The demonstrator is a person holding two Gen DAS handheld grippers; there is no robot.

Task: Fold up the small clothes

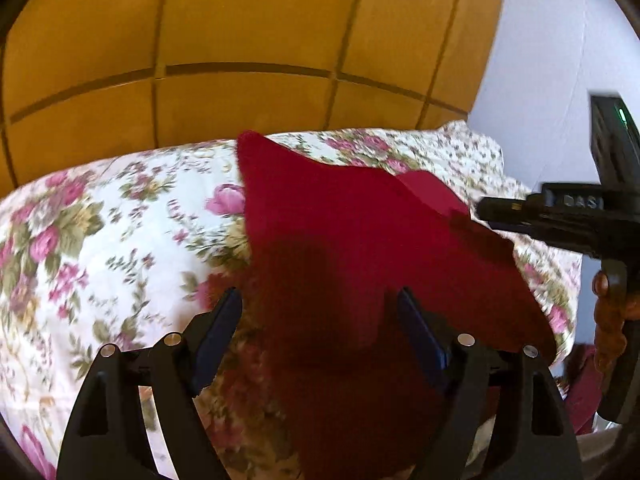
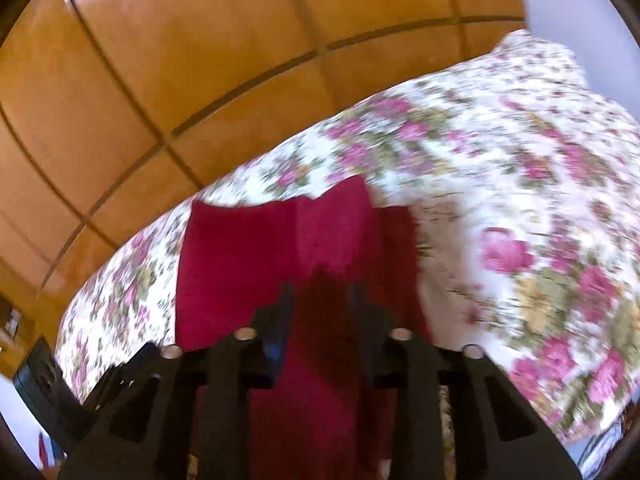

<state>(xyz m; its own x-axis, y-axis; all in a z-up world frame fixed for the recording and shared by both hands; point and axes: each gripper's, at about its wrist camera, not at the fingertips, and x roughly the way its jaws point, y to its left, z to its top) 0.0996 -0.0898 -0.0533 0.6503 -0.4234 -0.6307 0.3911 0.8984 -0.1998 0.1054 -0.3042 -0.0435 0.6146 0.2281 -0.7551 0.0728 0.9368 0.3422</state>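
Left gripper (image 1: 320, 312): fingers spread, lower frame, over red garment (image 1: 352, 232). Right gripper (image 2: 322, 304): likewise spread. Risk: nothing pinched; cloth slumps on floral bedspread (image 1: 100, 240).

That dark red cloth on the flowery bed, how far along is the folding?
Early on. The dark red fabric garment lies spread on the floral quilted bedspread, one flap already turned over. Nothing is gripped: left gripper and right gripper hover over it, jaws apart. Most folds remain.
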